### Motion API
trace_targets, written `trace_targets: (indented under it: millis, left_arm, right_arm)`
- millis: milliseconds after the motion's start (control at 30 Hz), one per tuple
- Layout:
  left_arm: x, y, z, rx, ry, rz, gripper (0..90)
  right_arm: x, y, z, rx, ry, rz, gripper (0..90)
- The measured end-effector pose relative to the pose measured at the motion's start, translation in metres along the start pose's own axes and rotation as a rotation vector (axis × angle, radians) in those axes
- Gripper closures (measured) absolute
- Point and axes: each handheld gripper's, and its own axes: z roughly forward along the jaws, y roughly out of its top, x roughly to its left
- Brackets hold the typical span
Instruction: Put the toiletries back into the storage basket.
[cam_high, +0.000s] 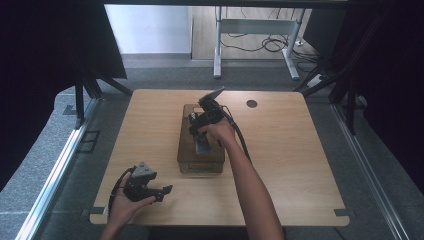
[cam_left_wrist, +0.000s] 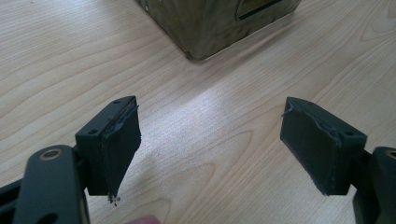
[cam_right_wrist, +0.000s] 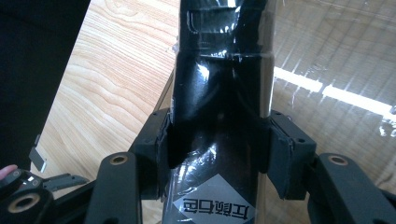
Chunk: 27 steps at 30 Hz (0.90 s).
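A brown rectangular box (cam_high: 187, 156) lies in the middle of the wooden table (cam_high: 290, 150). Above it my right gripper (cam_high: 200, 134) points toward the near side, shut on a black glossy packet (cam_high: 203, 145) wrapped in clear film. In the right gripper view the pads (cam_right_wrist: 164, 144) press both sides of the packet (cam_right_wrist: 219, 84), which bears a grey label with printed characters; the shiny box top (cam_right_wrist: 336, 60) lies behind it. My left gripper (cam_high: 167, 192) rests near the table's front left, open, its jaws (cam_left_wrist: 210, 140) wide apart over bare wood, with the box corner (cam_left_wrist: 205, 23) ahead.
A round cable hole (cam_high: 251, 104) sits in the table's far right part. Beyond the table stand a white desk frame (cam_high: 255, 30) and loose cables on the floor. Metal rails run along both sides, and dark curtains close in left and right.
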Motion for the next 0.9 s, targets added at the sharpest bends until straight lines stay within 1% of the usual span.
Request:
trace_targets:
  millis: [200, 267, 400, 633, 667, 900]
  left_arm:
    - [-0.001, 0.000, -0.001, -0.008, -0.003, -0.013, 20.4]
    - [0.000, 0.000, -0.001, -0.008, 0.000, -0.011, 20.4]
    - [0.000, 0.000, -0.001, -0.008, -0.002, -0.010, 20.4]
    - [0.002, 0.000, -0.002, -0.012, -0.005, -0.006, 20.4]
    - [0.001, 0.000, -0.002, -0.013, -0.004, -0.010, 20.4]
    - [0.001, 0.000, -0.003, -0.013, -0.004, -0.009, 20.4]
  right_arm:
    - [0.000, 0.000, 0.008, 0.006, 0.004, 0.002, 47.0]
    - [-0.001, 0.000, 0.011, 0.005, 0.004, 0.012, 47.0]
    - [-0.001, 0.000, 0.016, 0.011, 0.005, 0.016, 47.0]
    - [-0.001, -0.003, 0.024, 0.011, 0.017, 0.046, 47.0]
    - [-0.001, -0.003, 0.025, 0.011, 0.019, 0.056, 47.0]
    - [-0.003, -0.007, 0.027, 0.004, 0.024, 0.078, 47.0]
